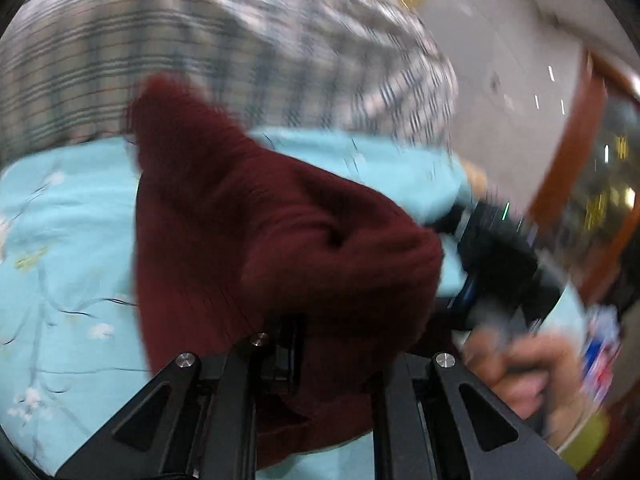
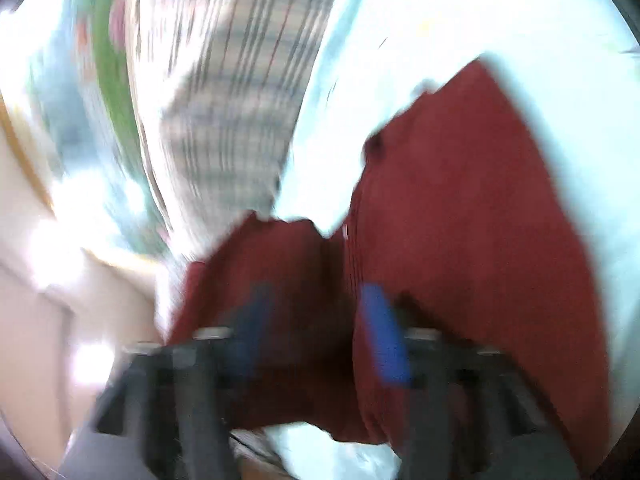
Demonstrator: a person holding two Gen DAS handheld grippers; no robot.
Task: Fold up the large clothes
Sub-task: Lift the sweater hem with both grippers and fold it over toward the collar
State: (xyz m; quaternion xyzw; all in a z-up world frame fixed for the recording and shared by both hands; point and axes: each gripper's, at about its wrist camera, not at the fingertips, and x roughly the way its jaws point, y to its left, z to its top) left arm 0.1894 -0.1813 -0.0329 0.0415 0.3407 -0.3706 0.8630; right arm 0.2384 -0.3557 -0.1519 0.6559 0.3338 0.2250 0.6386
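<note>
Left wrist: ribbed maroon knit garment (image 1: 248,232), bunched, long axis up-left, over pale blue floral bedsheet (image 1: 68,240); left gripper (image 1: 316,344) clenched on its hem. Right wrist, blurred: same knit (image 2: 472,208) between parted blue fingers (image 2: 384,336), right gripper (image 2: 320,328) released.

Dark red knitted garment, partly lifted

The dark red ribbed garment (image 1: 256,216) is bunched and hangs in folds above the light blue flowered bed sheet (image 1: 68,240); in the right wrist view its cloth (image 2: 460,208) is blurred.
</note>
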